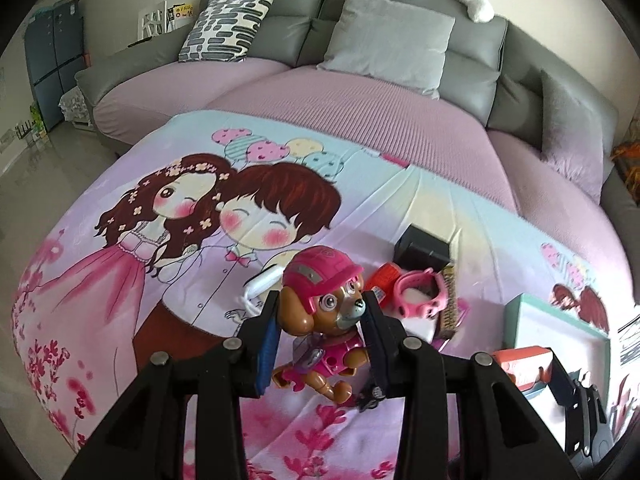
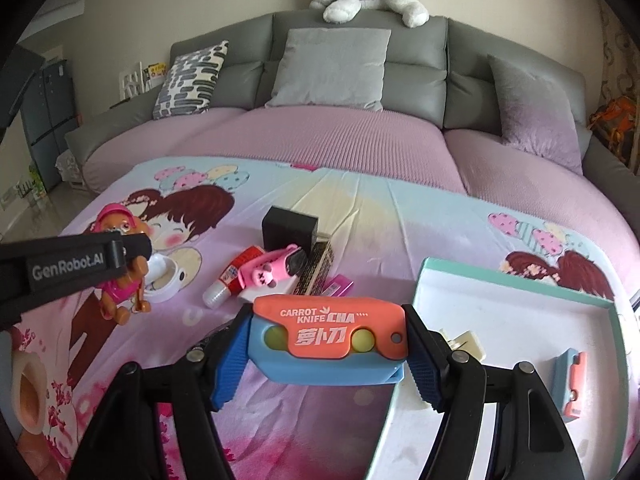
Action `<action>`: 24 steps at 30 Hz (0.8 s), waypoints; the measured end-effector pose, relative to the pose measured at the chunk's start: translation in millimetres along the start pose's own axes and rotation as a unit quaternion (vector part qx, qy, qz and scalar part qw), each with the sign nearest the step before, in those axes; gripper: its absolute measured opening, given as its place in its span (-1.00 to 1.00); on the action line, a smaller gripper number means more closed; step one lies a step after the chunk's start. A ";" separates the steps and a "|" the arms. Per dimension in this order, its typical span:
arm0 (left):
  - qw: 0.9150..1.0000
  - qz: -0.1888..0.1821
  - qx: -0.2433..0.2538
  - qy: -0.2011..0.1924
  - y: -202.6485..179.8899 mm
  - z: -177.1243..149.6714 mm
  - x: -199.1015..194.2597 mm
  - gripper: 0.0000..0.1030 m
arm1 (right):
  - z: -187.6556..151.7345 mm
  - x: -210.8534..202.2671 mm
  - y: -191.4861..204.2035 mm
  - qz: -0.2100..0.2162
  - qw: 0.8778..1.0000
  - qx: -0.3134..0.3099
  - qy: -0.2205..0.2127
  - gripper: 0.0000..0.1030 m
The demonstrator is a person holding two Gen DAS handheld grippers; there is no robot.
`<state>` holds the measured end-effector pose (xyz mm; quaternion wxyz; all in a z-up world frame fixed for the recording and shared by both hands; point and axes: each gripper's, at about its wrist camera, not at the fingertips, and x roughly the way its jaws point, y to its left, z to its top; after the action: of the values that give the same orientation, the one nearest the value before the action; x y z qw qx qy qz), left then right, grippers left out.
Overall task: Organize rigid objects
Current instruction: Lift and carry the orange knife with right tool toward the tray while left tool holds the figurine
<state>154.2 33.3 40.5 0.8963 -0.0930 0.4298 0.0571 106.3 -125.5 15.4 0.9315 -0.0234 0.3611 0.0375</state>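
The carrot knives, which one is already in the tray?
The small carrot knife lying in the tray; the large carrot knife is clamped in the right gripper.

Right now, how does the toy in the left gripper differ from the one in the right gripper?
The left gripper holds a brown pup figure in a pink helmet, rounded and limbed; the right gripper holds a flat, blocky orange-and-blue carrot knife toy. The pup figure is gripped at its head, body hanging below; the carrot knife toy is clamped end to end, lying level. Both are rigid plastic.

Soft, even daylight fills both views — shadows faint, no harsh glare. Fisheye distortion bends the edges, dark vignette rings the corners; slight overall softness.
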 end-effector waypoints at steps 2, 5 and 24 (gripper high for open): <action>1.000 -0.009 0.000 -0.010 -3.4 1.1 -5.6 -0.22 | 1.7 -6.2 -4.8 -0.004 1.000 0.005 -0.009 0.41; 0.999 -0.023 0.003 -0.023 -11.6 2.2 -12.5 -0.22 | 4.0 -15.1 -15.0 -0.017 1.000 0.012 -0.021 0.41; 0.988 -0.107 0.104 -0.031 -115.1 -25.4 -19.7 -0.22 | -15.5 -31.1 -138.8 -0.167 0.981 0.102 0.014 0.42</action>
<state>143.6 -85.0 53.8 0.9148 -0.0430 0.3934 -0.0808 85.1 -266.5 27.2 0.9169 0.0112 0.3674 -0.1557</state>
